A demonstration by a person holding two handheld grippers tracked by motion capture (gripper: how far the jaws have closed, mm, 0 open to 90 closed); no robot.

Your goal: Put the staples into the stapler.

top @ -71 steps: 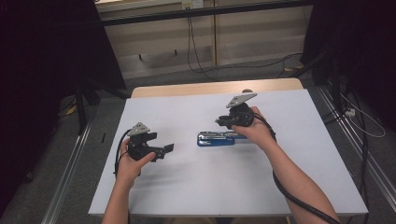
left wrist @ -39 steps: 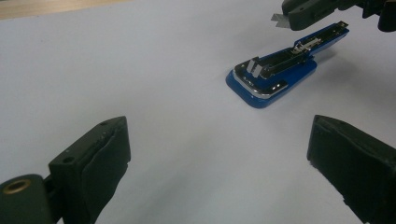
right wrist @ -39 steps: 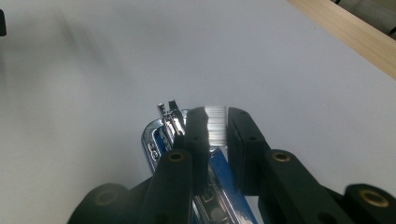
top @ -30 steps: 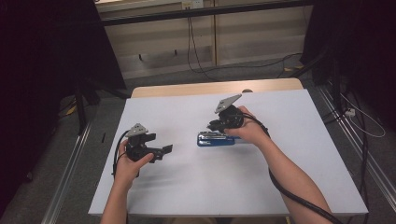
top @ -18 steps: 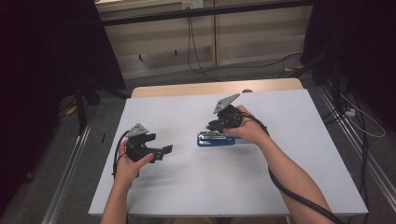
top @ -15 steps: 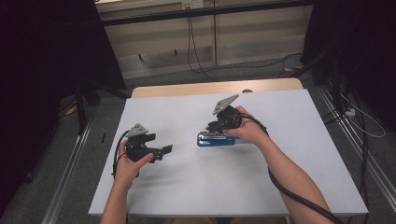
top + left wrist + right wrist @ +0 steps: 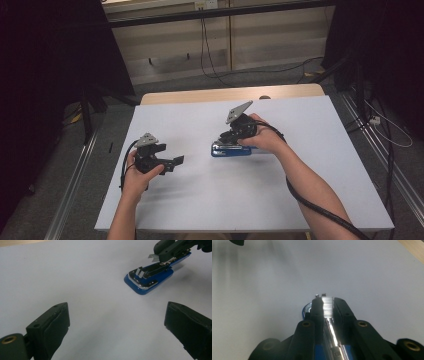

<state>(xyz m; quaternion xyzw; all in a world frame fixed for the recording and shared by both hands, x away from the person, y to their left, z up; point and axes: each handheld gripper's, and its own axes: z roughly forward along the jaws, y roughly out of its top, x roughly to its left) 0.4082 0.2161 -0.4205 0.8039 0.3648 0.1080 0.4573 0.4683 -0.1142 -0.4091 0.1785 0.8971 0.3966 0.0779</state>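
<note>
Gripping a strip of staples (image 7: 327, 307) above the blue stapler (image 7: 231, 149), the right tongs (image 7: 232, 137) are nearly closed; the left tongs (image 7: 172, 161) stand wide open, empty.

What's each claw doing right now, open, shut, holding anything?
Left claw: open, nothing between its jaws, hovering over the table.
Right claw: shut on the strip of staples over the open blue stapler.

Dim room, bright tabletop, soft close-up blur
</note>
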